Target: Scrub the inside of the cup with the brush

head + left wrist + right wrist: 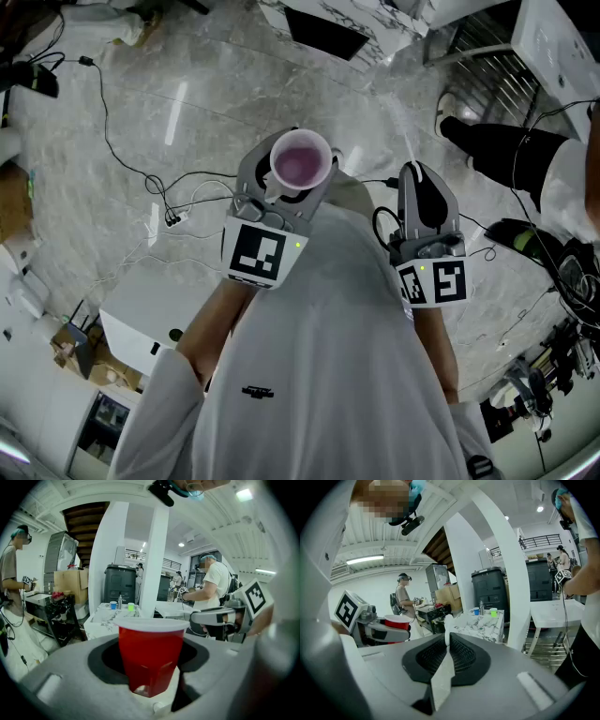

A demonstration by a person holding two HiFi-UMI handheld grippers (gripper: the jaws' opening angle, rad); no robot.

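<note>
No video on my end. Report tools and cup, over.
Left tool shut on red cup, upright. Right tool shut on thin white stick, apart from cup. Cup mouth unobstructed.

Large open lab or workshop hall. Polished stone floor with power strip and loose leads trailing across it. Tall white pillar, ribbed white ceiling with strip light, upper-level railing. Marble-topped table, dark cabinet, cardboard boxes, wire rack — several people standing at work, head-mounted gear on.
</note>
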